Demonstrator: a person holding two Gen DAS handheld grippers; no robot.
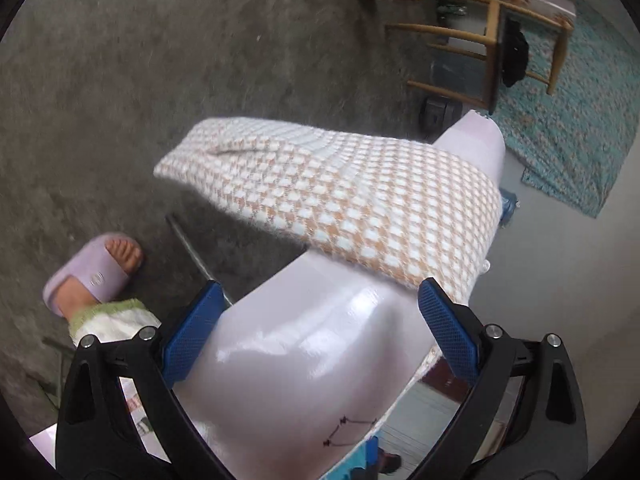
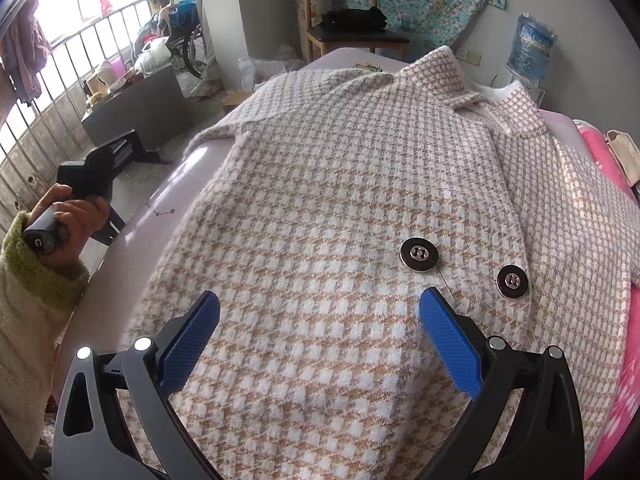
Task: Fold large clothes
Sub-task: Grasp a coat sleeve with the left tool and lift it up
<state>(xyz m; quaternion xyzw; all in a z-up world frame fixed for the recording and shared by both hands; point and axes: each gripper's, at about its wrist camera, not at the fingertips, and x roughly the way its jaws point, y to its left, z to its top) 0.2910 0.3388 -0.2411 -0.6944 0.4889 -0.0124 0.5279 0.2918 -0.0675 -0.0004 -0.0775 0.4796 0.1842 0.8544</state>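
Both blue-padded grippers gape wide, holding nothing: the left gripper point(image 1: 318, 322) hovers over the glossy lilac table point(image 1: 304, 360); the right gripper point(image 2: 320, 332) hangs above the beige-and-white checked woollen coat point(image 2: 340, 200).

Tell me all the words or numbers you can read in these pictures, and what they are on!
"G": a white letter on the end of the gripper handle in the person's left hand.
Blue water jug: its label has print, too blurred to read.
Purple slipper: a round emblem, too small to read.
Checked coat, its buttons and the pink table: no words.
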